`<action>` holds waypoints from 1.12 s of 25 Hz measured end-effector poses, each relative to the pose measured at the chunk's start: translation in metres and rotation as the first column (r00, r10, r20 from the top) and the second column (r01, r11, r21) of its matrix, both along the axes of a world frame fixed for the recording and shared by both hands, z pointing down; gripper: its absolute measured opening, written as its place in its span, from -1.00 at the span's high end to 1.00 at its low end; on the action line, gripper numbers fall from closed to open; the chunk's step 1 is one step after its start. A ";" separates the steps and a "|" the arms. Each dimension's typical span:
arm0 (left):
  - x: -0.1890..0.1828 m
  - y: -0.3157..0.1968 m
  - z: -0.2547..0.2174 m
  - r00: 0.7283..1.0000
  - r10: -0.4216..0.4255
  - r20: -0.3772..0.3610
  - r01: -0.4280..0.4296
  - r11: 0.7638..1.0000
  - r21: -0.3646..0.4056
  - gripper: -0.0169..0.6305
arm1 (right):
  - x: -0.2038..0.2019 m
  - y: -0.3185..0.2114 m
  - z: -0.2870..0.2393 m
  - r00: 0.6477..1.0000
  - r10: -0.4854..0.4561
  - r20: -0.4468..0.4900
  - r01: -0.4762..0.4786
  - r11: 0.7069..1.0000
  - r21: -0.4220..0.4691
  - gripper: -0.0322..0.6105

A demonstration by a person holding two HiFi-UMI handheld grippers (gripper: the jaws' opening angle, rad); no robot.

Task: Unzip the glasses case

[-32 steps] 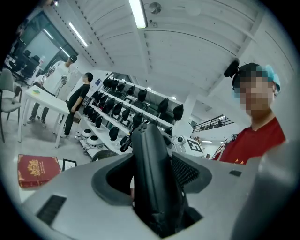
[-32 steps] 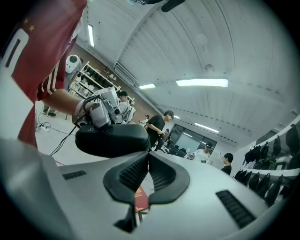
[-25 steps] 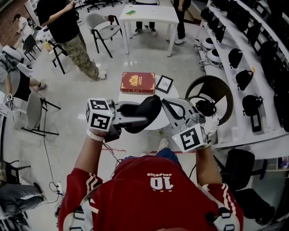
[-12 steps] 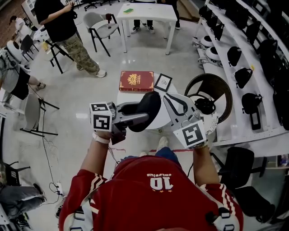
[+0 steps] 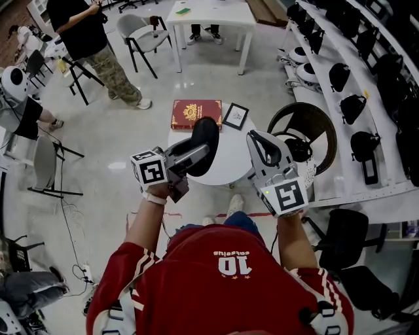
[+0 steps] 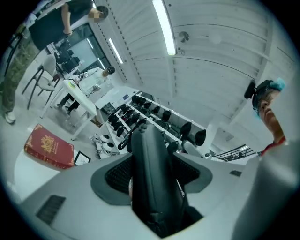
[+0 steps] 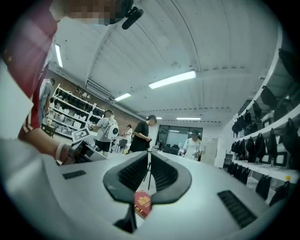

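Note:
The black glasses case [image 5: 204, 136] is held above the white round table [image 5: 230, 167], one end pointing away from me. My left gripper [image 5: 190, 156] is shut on it from the left. In the left gripper view the case [image 6: 152, 173] stands edge-on between the jaws of that gripper [image 6: 154, 168], pads pressed on both sides. I cannot tell how its zipper stands. My right gripper [image 5: 257, 139] hangs to the right of the case, apart from it. In the right gripper view that gripper [image 7: 149, 171] has its pads almost touching, with nothing between them.
A red book [image 5: 196, 113] and a small framed picture [image 5: 236, 116] lie at the table's far edge. A dark round seat [image 5: 308, 131] stands at the right, beside shelves of black bags [image 5: 353, 72]. People, chairs and a white table [image 5: 209, 13] fill the back left.
The left gripper has swung the case from lying crosswise to pointing away from me. The right gripper, which was at the case's right end, has drawn off to the right and rolled.

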State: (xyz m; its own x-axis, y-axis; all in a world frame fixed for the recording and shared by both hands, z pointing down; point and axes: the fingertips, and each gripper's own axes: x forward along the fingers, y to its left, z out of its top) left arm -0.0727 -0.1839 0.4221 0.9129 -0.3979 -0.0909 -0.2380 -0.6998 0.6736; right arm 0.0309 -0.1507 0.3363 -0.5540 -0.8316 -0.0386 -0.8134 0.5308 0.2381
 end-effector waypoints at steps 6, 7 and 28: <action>0.002 -0.030 0.051 0.997 -0.061 0.043 0.064 0.995 -0.080 0.12 | 0.009 -0.002 0.011 0.999 0.019 0.036 -0.018 0.999 -0.038 0.84; 0.005 -0.035 0.058 0.997 -0.063 0.050 0.067 0.994 -0.091 0.12 | 0.011 -0.003 0.013 0.999 0.023 0.035 -0.022 0.999 -0.043 0.84; 0.044 -0.129 0.284 0.964 -0.080 0.252 0.183 0.889 -0.419 0.11 | 0.051 -0.056 0.076 0.992 0.098 0.075 -0.083 0.979 -0.184 0.84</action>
